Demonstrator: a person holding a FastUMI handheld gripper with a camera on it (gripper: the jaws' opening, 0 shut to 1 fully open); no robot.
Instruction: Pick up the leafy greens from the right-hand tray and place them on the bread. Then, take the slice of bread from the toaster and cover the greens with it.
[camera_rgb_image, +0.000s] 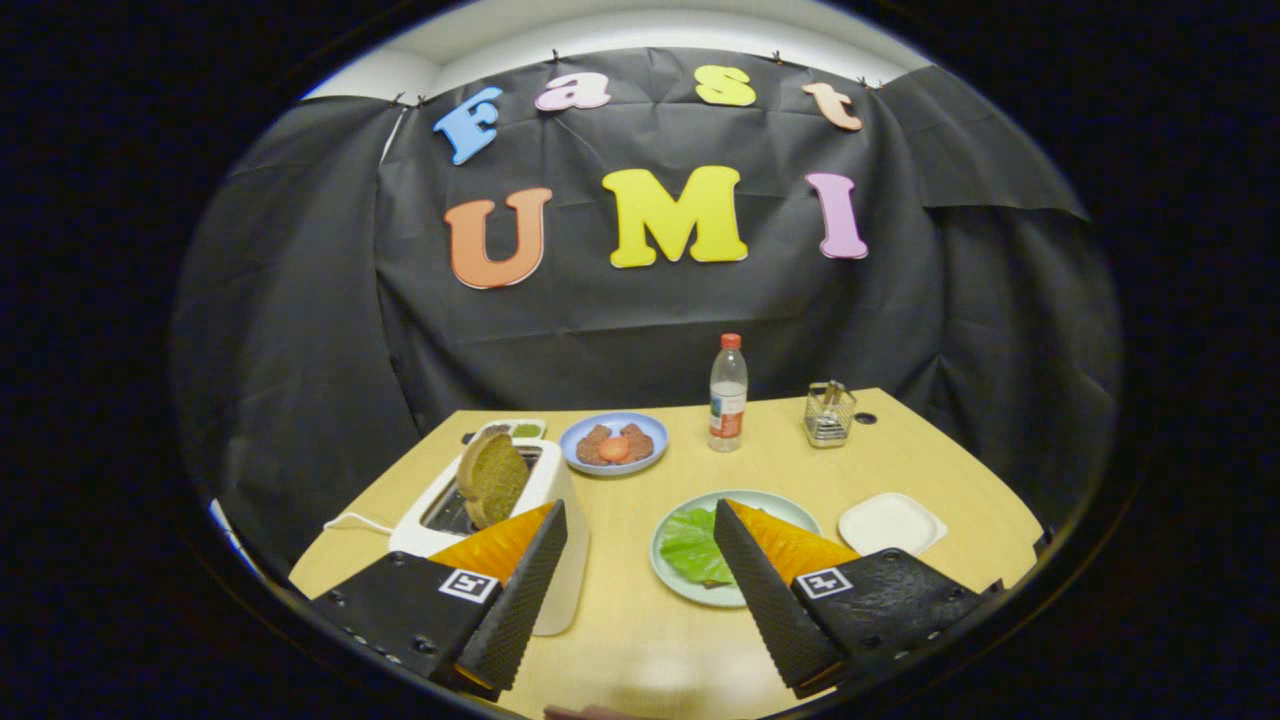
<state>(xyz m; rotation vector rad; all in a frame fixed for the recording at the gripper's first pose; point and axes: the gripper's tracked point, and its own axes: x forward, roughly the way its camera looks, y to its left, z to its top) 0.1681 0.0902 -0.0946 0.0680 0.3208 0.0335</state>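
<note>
My gripper (640, 530) is open above the table, its fingers spread wide with nothing between them. The leafy greens (693, 547) lie on bread on a pale green plate (775, 507) just ahead of the right finger, which hides part of the plate. A slice of brown bread (492, 478) stands up out of the white toaster (556, 486), just beyond the left finger. A small white square tray (890, 522) sits right of the plate, with nothing on it.
A blue plate (613, 444) with meat pieces and a round orange item stands behind the toaster. A water bottle (728, 394) and a wire holder (829, 414) stand near the table's far edge. A small dish (516, 429) sits behind the toaster.
</note>
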